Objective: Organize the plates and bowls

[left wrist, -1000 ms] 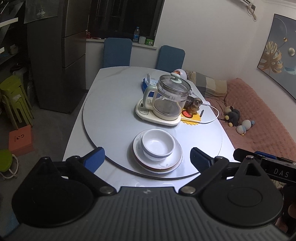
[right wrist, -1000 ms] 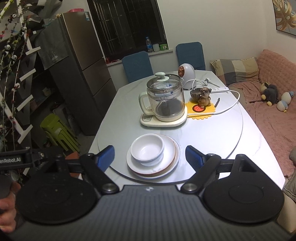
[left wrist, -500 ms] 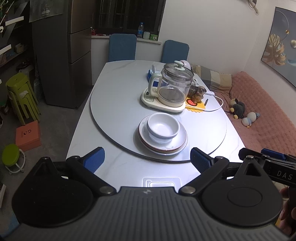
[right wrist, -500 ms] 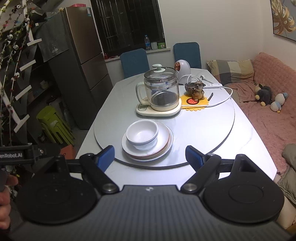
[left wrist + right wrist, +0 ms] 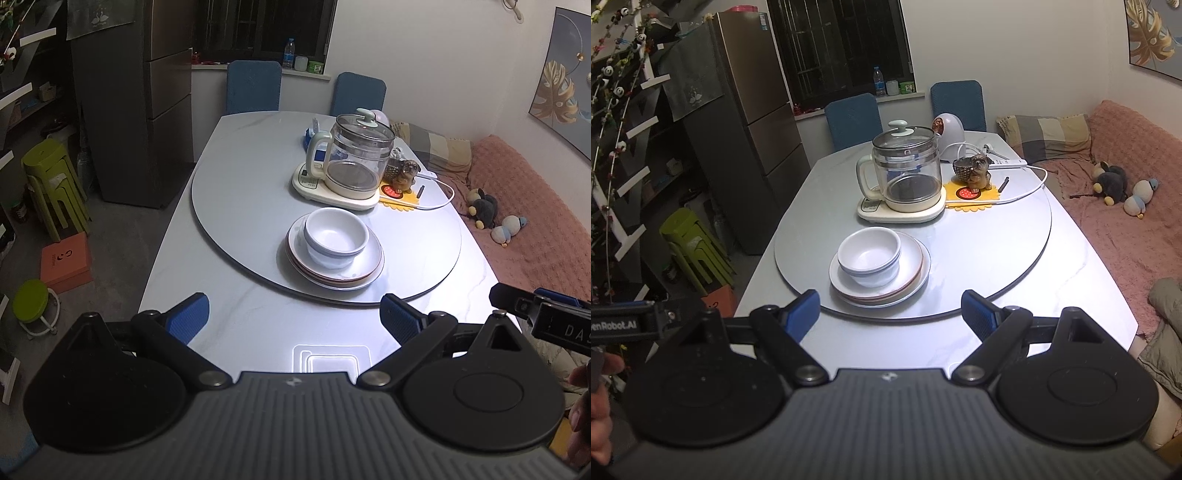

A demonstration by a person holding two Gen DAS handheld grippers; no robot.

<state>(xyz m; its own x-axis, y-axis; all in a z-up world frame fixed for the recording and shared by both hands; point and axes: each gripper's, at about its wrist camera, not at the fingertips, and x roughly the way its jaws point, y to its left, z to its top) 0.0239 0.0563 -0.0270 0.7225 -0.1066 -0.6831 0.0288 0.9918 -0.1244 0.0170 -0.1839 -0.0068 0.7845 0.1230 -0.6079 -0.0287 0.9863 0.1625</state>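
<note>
We see the white bowls point(image 5: 337, 236), two nested one inside the other, sitting on the stack of plates point(image 5: 354, 271), slightly toward the stack's left side. The stack rests on the near edge of the round turntable point(image 5: 240, 206) set into the marble dining table point(image 5: 258, 325).

Just behind the plates stands a glass kettle point(image 5: 356, 158) on its cream base, and beside it to the right a dog figurine point(image 5: 404, 175) sits on a yellow mat point(image 5: 400, 197), with a white cable point(image 5: 439, 201) curling past.

Our left gripper point(image 5: 293, 319) hovers above the table's near edge, well short of the plates, its blue-padded fingers spread wide with nothing between them. Our right gripper point(image 5: 890, 312) hangs likewise in front of the stack, fingers equally wide apart and holding nothing.

Two blue chairs point(image 5: 851, 116) stand at the far end. A grey fridge point(image 5: 753, 122) and green stools point(image 5: 51, 184) are off to the left, and a pink sofa point(image 5: 1130, 206) with plush toys point(image 5: 1112, 182) lies to the right.
</note>
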